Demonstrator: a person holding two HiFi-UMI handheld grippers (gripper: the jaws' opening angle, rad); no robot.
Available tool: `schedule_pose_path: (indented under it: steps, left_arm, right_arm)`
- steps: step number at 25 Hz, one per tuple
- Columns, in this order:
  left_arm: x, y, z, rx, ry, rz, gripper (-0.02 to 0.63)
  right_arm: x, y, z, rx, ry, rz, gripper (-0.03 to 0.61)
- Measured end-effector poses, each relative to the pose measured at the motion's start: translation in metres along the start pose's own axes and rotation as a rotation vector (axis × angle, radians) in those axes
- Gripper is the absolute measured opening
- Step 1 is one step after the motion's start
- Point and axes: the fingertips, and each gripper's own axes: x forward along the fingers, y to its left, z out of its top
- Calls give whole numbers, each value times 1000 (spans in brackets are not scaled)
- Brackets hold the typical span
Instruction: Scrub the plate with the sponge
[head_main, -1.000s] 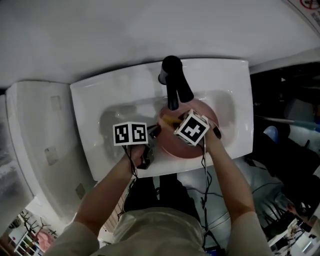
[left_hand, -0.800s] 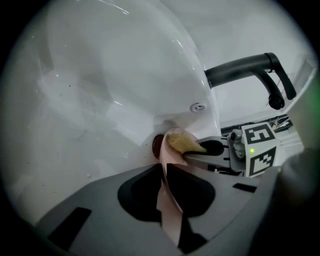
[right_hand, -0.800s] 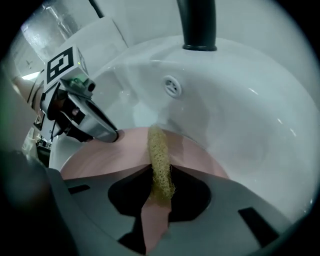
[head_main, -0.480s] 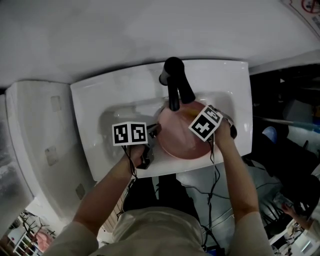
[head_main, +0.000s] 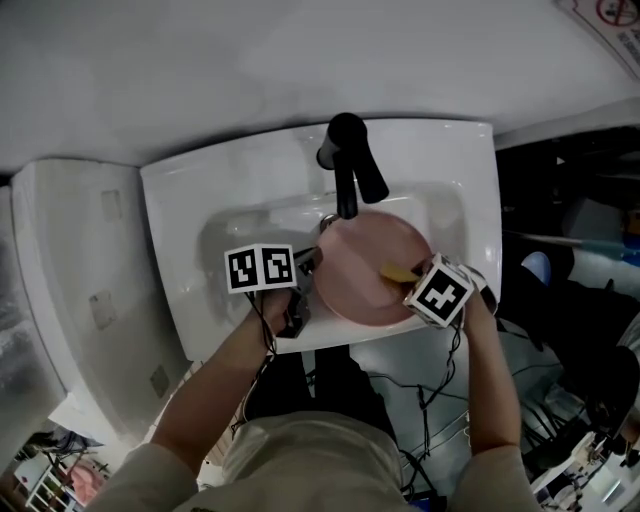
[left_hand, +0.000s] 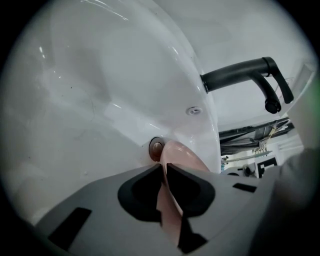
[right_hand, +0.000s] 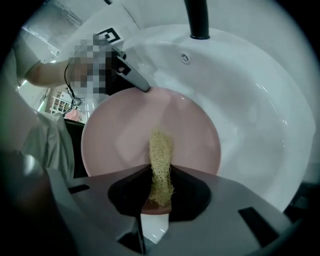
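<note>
A person (head_main: 300, 455) standing at a white sink (head_main: 200, 200) is working on a pink plate (head_main: 355, 270). The plate is resting in the sink directly under the black tap (head_main: 350, 165), with its far rim tucked just beneath it. The left gripper (left_hand: 164, 171) is clamping the plate's rim on the side of the tap toward the person's left. Its two jaws are pinching the thin edge between them and steadying the dish. The right gripper (right_hand: 160, 175) is squeezing a yellow, fibrous sponge (right_hand: 160, 155) between its closed jaws. It is pressing the sponge against the plate's face on the near side, away from the tap and toward the person's right. The sponge's free end is lying on the pink surface, short of the plate's middle. No water is seen running from the tap, and whether the plate is wet or soapy cannot be told.

By the look of it, the scrubbing step is in hand, with the sponge covering only the part of the plate farthest from the tap. The next move is likely calling for a stroke across the face toward the tap. That means pressing the sponge flat and holding firm with the left gripper, so the plate is not sliding or tipping in the sink.
</note>
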Motion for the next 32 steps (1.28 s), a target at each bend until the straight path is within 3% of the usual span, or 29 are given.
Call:
schedule_pose_path:
  steps: [3, 10, 17, 24, 30, 32]
  left_arm:
    - [-2, 2, 0, 9, -1, 14, 40]
    - [-6, 5, -1, 23, -2, 39, 40]
    - [-14, 15, 0, 24, -20, 53, 40]
    - [-13, 15, -2, -11, -55, 42, 44]
    - [-11, 14, -3, -18, -60, 44, 46]
    - [-10, 15, -4, -22, -63, 51, 44]
  right_arm:
    - [2, 17, 16, -77, -40, -9, 80]
    - [17, 47, 68, -164, -98, 67, 80]
    - [31, 34, 103, -129, -160, 68, 78]
    - [35, -12, 106, 0, -195, -97, 78]
    - [32, -25, 101, 16, -171, -182, 80]
    - [30, -33, 96, 22, -150, -247, 80]
